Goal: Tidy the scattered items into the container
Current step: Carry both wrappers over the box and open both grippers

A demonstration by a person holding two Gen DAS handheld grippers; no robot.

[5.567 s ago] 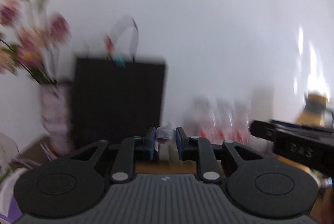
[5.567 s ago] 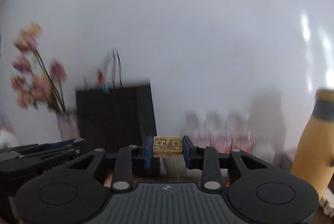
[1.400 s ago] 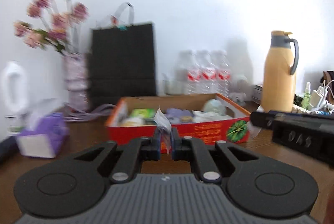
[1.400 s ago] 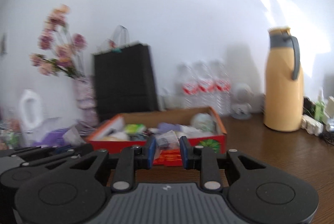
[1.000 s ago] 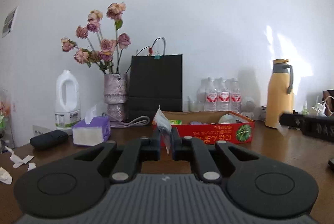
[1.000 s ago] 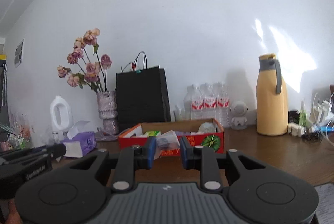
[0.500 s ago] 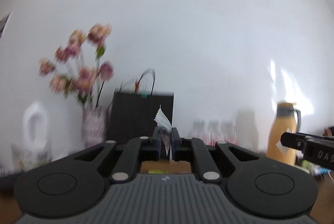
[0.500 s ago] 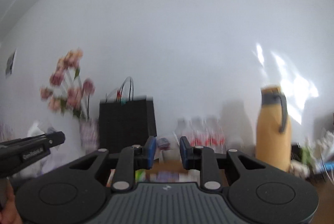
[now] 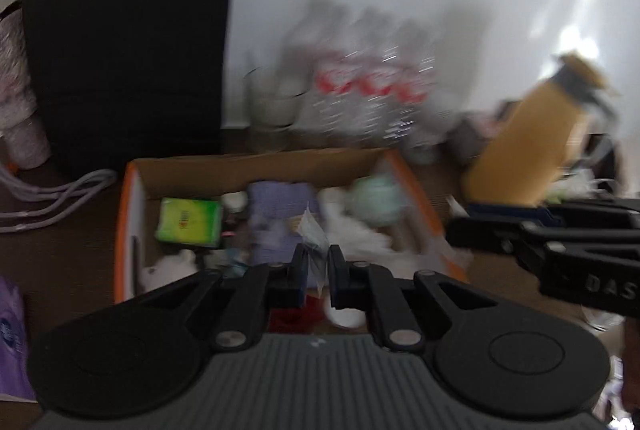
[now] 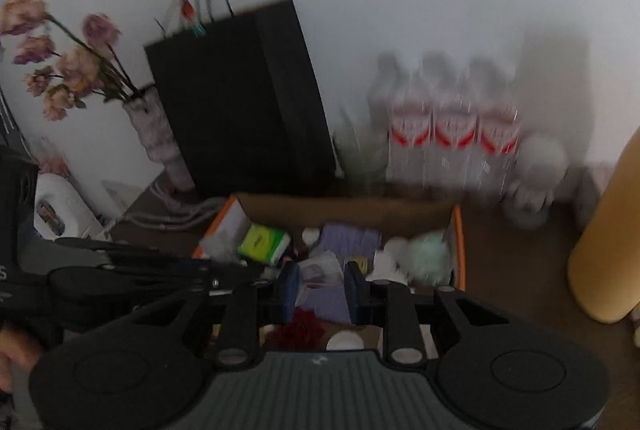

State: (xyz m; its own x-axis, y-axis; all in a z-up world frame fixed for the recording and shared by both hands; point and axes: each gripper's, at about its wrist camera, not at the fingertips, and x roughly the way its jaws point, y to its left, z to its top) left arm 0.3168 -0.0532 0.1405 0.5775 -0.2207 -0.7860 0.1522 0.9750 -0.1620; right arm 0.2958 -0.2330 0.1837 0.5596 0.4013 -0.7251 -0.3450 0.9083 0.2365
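Hovering over the open cardboard box (image 9: 260,165), the left gripper (image 9: 318,262) has its fingers pinched on a thin, crinkled sachet (image 9: 314,234), whose top pokes up between the blue pads. The right gripper (image 10: 318,286) hangs beside it above the same box, its fingers spread with a gap between them; a pale packet (image 10: 322,270) shows in that gap, but I cannot tell whether it is gripped or simply lying in the box behind.

The box is crowded: a green packet (image 9: 188,222), a lilac pouch (image 9: 280,213), a mint-coloured ball (image 9: 374,199) and white scraps fill most of the floor. My worry is the light sachet. Released from this height, it could flutter, catch on the heaped contents and slide toward the orange rim, or cling to a pad. The two tools are also near each other, so a hasty swing might knock them together and shake the sachet loose. Both views are smeared, which suggests haste.
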